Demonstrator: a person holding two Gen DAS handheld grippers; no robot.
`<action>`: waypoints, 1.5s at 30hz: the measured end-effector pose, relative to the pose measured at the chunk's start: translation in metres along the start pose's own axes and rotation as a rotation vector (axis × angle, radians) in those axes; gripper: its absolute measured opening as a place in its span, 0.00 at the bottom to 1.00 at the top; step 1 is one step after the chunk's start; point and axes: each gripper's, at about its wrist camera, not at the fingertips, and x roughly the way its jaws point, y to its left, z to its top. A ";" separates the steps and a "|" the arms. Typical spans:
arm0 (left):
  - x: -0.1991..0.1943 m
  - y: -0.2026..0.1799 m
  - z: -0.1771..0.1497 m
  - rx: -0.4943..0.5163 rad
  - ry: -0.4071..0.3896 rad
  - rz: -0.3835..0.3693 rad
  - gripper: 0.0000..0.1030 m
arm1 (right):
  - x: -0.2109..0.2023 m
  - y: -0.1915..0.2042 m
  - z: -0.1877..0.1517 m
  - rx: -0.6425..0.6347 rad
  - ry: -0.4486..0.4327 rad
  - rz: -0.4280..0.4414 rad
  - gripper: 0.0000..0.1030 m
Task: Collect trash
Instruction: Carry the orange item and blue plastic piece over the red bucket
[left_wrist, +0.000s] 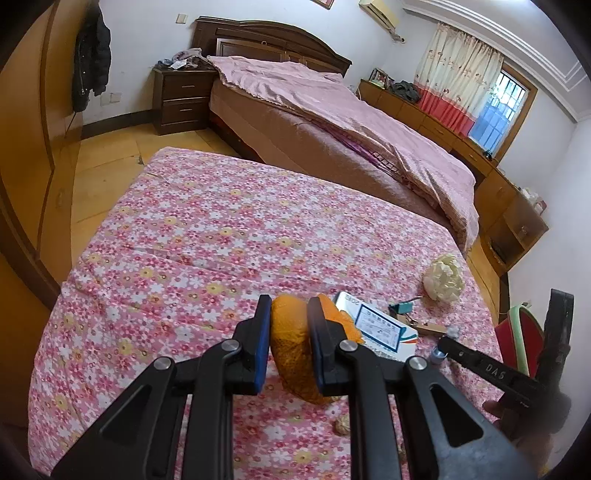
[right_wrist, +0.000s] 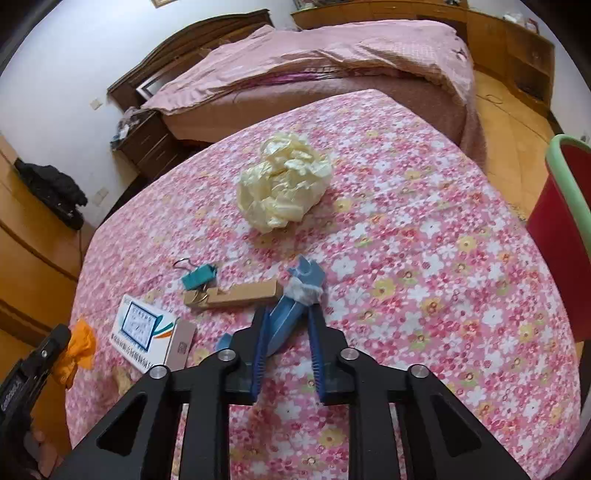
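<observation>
While the left tongs (left_wrist: 286, 343) stay out of it, clamped narrow on an orange mesh bag (left_wrist: 291, 354) and holding it just above the surface (left_wrist: 177, 236), presumably as the collecting sack, the right tongs (right_wrist: 286, 347) work the pickup: jaws narrow around a blue plastic piece (right_wrist: 291, 314) with white wrap at its neck, pads at its sides, apparently gripping. Remaining trash on the flowered cloth: crumpled cream plastic bag (right_wrist: 284, 184) at 12 o'clock from the right tongs, cardboard strip (right_wrist: 236, 295) and teal clip (right_wrist: 197, 277) at 10 to 11 o'clock, white printed box (right_wrist: 147, 332) at 9 o'clock. Red bin (right_wrist: 561, 236) stands off the edge at 3 o'clock. Judgement: the box lies between tongs and bag, slightly crowding the transfer.
</observation>
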 end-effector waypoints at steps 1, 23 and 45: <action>-0.001 -0.002 0.000 0.003 0.000 -0.003 0.18 | -0.001 -0.001 -0.001 -0.002 0.001 0.009 0.13; -0.021 -0.089 -0.017 0.137 0.031 -0.117 0.18 | -0.092 -0.057 -0.033 0.064 -0.154 0.115 0.04; 0.005 -0.298 -0.054 0.434 0.122 -0.346 0.18 | -0.194 -0.210 -0.037 0.306 -0.361 0.016 0.05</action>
